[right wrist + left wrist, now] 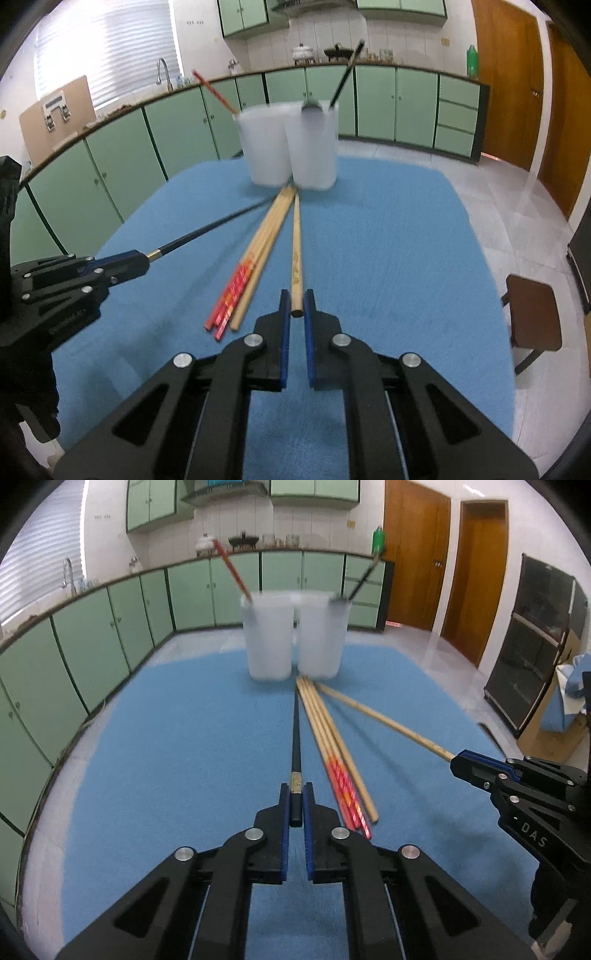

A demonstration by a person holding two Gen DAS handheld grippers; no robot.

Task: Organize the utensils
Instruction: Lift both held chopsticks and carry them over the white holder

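Two frosted white cups stand side by side at the far end of a blue mat (166, 757). The left cup (266, 637) holds a red chopstick (232, 570); the right cup (322, 635) holds a black chopstick (364, 578) and a spoon. My left gripper (296, 794) is shut on a black chopstick (296, 734), which points toward the cups. My right gripper (296, 301) is shut on a plain wooden chopstick (296, 243). Between them several loose chopsticks (332, 749) lie on the mat, some with red ends (231, 299).
The mat covers a table in a kitchen with green cabinets (92, 642) to the left and behind. A brown stool (533, 317) stands right of the table, a dark cabinet (532, 646) further right.
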